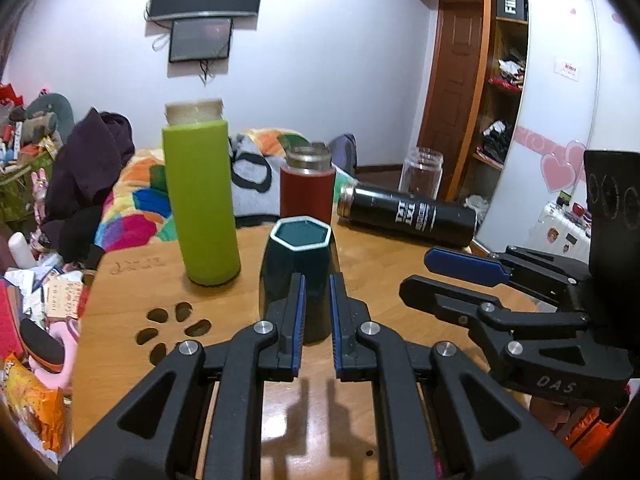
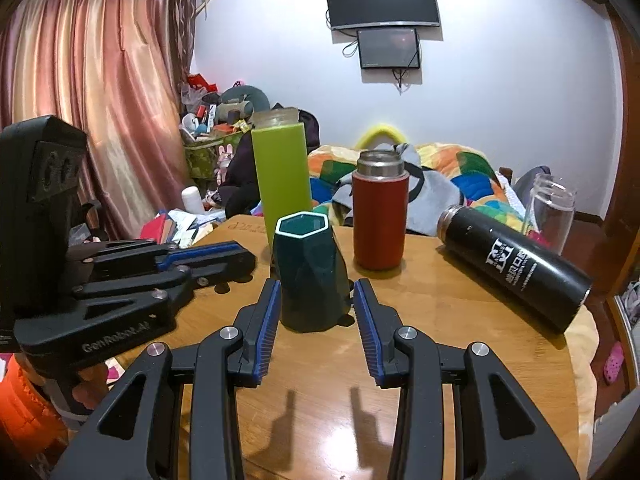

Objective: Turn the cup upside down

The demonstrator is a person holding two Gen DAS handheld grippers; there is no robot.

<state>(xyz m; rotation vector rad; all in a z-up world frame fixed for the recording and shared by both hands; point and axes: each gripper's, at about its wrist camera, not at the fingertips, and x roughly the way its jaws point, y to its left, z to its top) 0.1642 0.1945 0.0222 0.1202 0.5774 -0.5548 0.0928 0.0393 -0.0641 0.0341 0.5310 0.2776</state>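
A dark teal faceted cup (image 1: 296, 272) with a white hexagonal rim stands on the wooden table (image 1: 248, 292), its hexagonal end up. My left gripper (image 1: 318, 280) sits just in front of it with its jaws narrowly apart and nothing between them. In the right wrist view the cup (image 2: 310, 276) stands just beyond my right gripper (image 2: 316, 286), which is open with a finger on each side of the cup's near face, not touching it. The right gripper also shows in the left wrist view (image 1: 416, 276), open, to the right of the cup.
A tall green bottle (image 1: 202, 196), a red flask (image 1: 307, 186) and a clear jar (image 1: 422, 174) stand behind the cup. A black flask (image 1: 408, 214) lies on its side at the back right. Paw-shaped holes (image 1: 172, 326) cut the table at front left. Clutter lies beyond the left edge.
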